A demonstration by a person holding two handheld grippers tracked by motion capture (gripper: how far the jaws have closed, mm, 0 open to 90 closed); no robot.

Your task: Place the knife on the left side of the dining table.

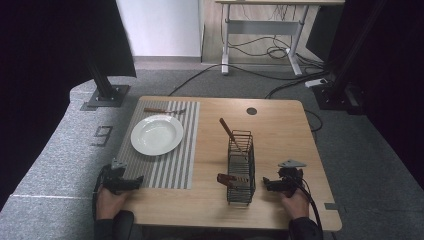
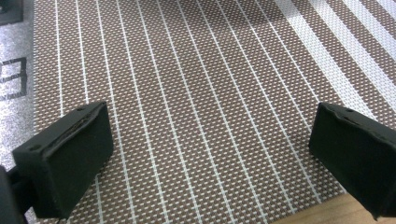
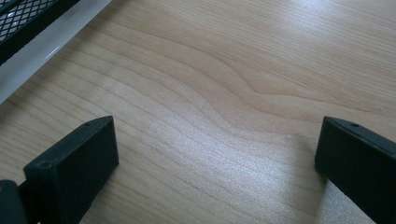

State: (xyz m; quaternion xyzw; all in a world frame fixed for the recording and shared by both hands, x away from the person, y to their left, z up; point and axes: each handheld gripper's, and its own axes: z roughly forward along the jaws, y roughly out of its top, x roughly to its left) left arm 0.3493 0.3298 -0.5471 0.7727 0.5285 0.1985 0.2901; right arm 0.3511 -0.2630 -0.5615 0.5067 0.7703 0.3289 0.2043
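Writing is scarce: a grey mark shaped like a 9 (image 1: 102,135) lies on the carpet left of the wooden table (image 1: 280,125). On that table a striped placemat (image 1: 172,165) carries a white plate (image 1: 157,134), with a brown-handled utensil (image 1: 164,111) beyond the plate. Right of the placemat stands a black wire caddy (image 1: 241,170) with brown handles poking out; their working ends are hidden. The left gripper (image 1: 131,183) rests at the placemat's near left corner, the right gripper (image 1: 270,185) just right of the caddy; both are released, nothing between the jaws. Cables trail under a desk behind.
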